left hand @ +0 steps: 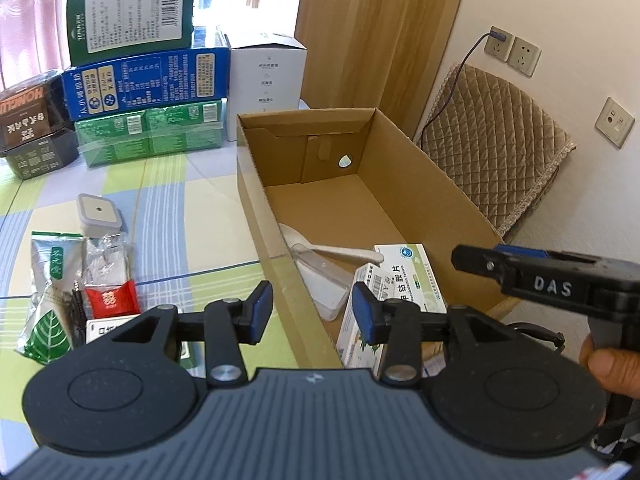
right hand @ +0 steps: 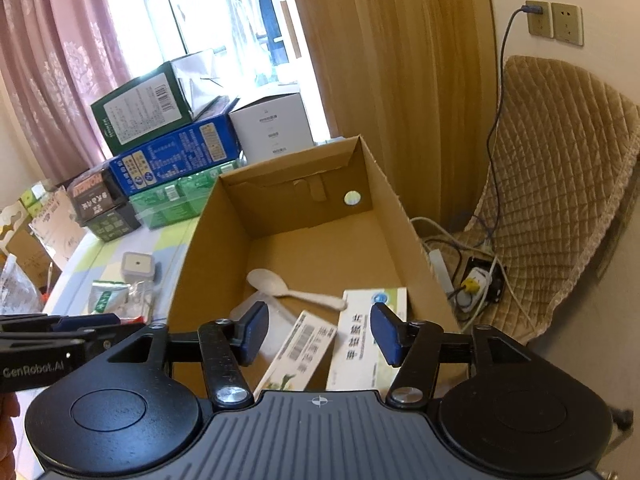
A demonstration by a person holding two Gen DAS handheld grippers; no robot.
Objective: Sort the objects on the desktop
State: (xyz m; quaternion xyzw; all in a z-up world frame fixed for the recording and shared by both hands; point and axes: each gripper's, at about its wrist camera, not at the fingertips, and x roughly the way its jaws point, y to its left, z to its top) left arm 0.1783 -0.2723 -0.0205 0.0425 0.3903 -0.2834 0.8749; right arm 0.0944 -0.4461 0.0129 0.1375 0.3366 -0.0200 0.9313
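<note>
An open cardboard box [left hand: 280, 200] [right hand: 196, 248] holds a white spoon [left hand: 348, 255] [right hand: 296, 292], a clear plastic tray [left hand: 326, 284] and two white-green medicine boxes [left hand: 412, 276] [right hand: 364, 332]. My right gripper [right hand: 320, 332] [left hand: 472, 259] hangs open over the medicine boxes, with nothing between its pads. My left gripper [left hand: 313, 310] [right hand: 60, 326] is open over the box's near left wall and holds nothing. Left of the box on the checked tablecloth lie a green tea sachet [left hand: 46, 300], a red packet [left hand: 110, 298], a clear wrapper [left hand: 104, 258] and a small grey-lidded container [left hand: 98, 214].
Stacked cartons [left hand: 148, 80] [right hand: 172, 148], dark bowls [left hand: 32, 120] and a white box [left hand: 266, 80] line the back of the table. A quilt-covered chair [left hand: 492, 140] [right hand: 560, 184] stands right of the cardboard box, with wall sockets [left hand: 512, 50] and floor cables [right hand: 476, 280].
</note>
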